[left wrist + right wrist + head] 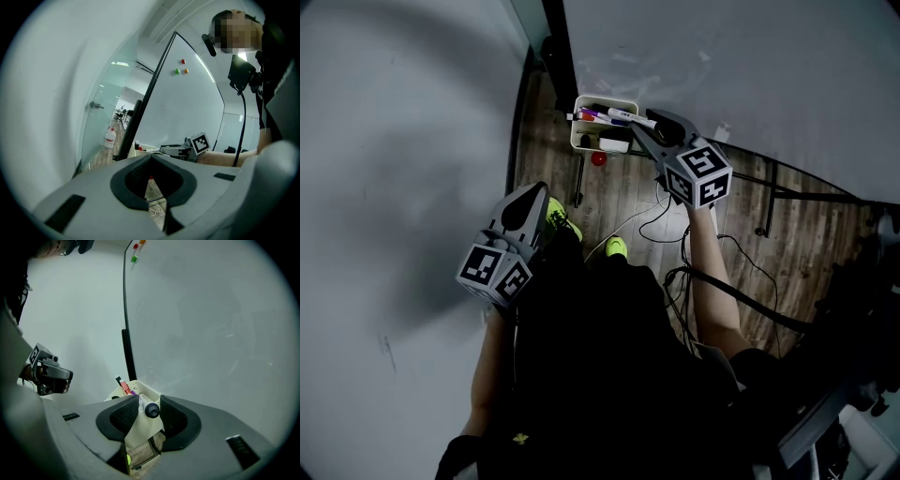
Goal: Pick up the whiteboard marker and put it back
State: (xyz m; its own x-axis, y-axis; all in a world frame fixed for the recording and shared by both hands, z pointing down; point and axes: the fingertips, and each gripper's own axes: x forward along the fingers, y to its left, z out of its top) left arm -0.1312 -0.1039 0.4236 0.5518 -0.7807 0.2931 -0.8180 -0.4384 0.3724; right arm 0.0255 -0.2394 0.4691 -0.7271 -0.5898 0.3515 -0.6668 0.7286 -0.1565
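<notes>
My right gripper point(649, 126) is shut on a white whiteboard marker point(630, 116) with a black end cap point(151, 410). The marker lies between the two pads and points into a cream pen tray point(577, 141) at the foot of the whiteboard point(722, 66). Several other markers, red and purple among them, lie in the tray point(144, 390). My left gripper point(534, 192) hangs lower left, away from the tray, shut with nothing in it; its tips meet in the left gripper view point(151, 159). That view also shows the right gripper point(176, 151) at the tray.
A red ball point(598, 159) lies on the wooden floor just below the tray. Loose cables point(666, 220) run over the floor by the board's black stand legs point(769, 202). A grey wall point(403, 141) is at the left. The person's green shoes point(617, 247) stand below.
</notes>
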